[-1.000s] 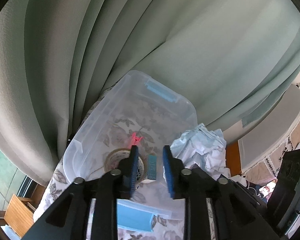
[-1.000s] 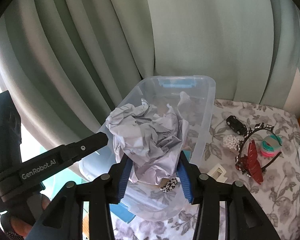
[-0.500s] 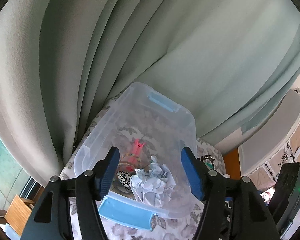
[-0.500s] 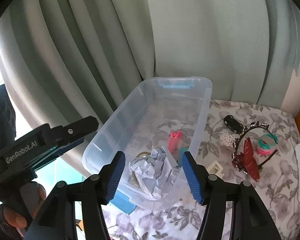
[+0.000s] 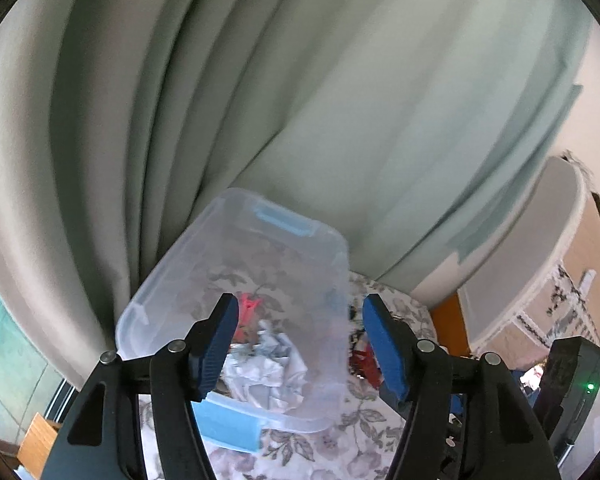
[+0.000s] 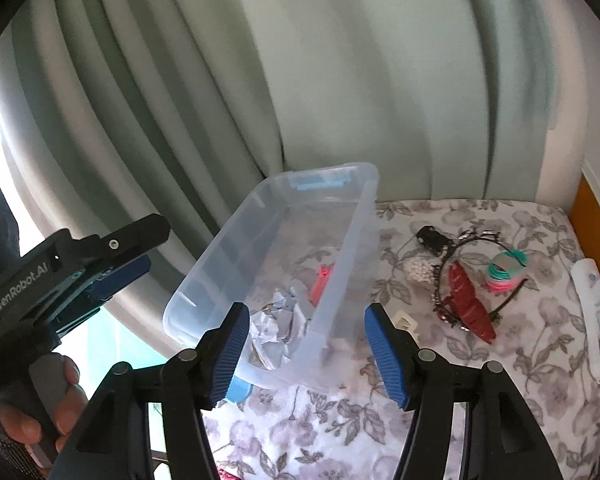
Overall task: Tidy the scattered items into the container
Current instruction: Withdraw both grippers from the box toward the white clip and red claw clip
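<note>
The left hand-held gripper [image 5: 296, 344] stands open, its jaws just widened, with nothing between the pads; a hand [image 6: 58, 392] grips its handle, which reads "GenRobot.AI". The right hand-held gripper [image 6: 304, 350] is likewise open, jaws just widened, empty, above the bin's near right corner. One clear bin [image 6: 356, 240] sits at the left edge of the flowered surface [image 6: 480, 380], holding one crumpled paper [image 6: 278, 320] and one pink clip [image 6: 322, 280]. To its right lie one headband [image 6: 476, 236], one red clip [image 6: 470, 306] and one stack of hair ties [image 6: 506, 274].
</note>
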Available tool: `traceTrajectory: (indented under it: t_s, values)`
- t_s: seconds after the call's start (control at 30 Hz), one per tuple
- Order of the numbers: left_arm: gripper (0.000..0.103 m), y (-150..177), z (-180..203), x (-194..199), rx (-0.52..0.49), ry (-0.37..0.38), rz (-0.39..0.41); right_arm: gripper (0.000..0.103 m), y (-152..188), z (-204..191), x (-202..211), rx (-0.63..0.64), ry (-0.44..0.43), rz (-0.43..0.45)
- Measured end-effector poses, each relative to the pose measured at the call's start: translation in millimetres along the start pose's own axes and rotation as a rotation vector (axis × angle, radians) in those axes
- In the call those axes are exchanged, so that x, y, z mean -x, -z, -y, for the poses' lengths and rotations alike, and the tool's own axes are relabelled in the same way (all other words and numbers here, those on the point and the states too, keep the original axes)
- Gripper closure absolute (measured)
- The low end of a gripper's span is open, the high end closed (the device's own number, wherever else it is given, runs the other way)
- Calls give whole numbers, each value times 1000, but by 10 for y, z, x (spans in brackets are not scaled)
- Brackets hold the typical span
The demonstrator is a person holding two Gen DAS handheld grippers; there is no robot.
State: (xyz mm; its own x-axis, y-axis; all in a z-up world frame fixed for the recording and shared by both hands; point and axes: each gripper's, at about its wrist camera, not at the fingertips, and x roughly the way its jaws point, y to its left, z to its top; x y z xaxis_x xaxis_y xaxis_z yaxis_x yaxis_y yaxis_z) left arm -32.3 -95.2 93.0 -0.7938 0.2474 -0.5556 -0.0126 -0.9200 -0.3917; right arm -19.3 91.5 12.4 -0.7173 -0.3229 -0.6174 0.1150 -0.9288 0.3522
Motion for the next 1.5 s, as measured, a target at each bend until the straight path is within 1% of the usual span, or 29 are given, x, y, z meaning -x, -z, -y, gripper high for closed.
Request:
traceTrajectory:
  t_s: [0.1, 0.27, 0.43, 0.57, 0.77, 0.93, 1.07, 1.17, 1.37, 1.5]
  values:
    - [37, 4, 185, 52, -50, 25, 13, 38, 13, 114, 112, -24, -1, 21]
    - [37, 41, 411, 35, -74, 57, -2, 38, 29, 287, 323, -56, -5, 68]
    - [37, 142, 695, -114, -112, 54, -53, 36, 88, 514, 537, -84, 21, 114]
    - [37, 247, 933, -223, -131, 75, -92, 36, 135, 794, 679, -151, 35, 143]
    - [37, 369, 1276, -296, -211, 56, -96, 36, 192, 1158, 836, -226, 50, 182]
    - [37, 487, 1465, -392, -265, 29, -109, 36, 276, 1393, 881, -273, 52, 182]
    - [37, 605, 1566, -500, -297, 19, -139, 36, 357, 1539, 899, -301, 57, 176]
    - [37, 699, 1605, -611, -319, -10, -167, 36, 423, 1650, 891, -325, 69, 169]
    - [37, 867, 1616, -818, -334, -28, -232, 36, 544, 1853, 850, -372, 99, 138]
    - [37, 947, 1580, -993, -317, -39, -291, 35, 582, 1906, 752, -380, 100, 109]
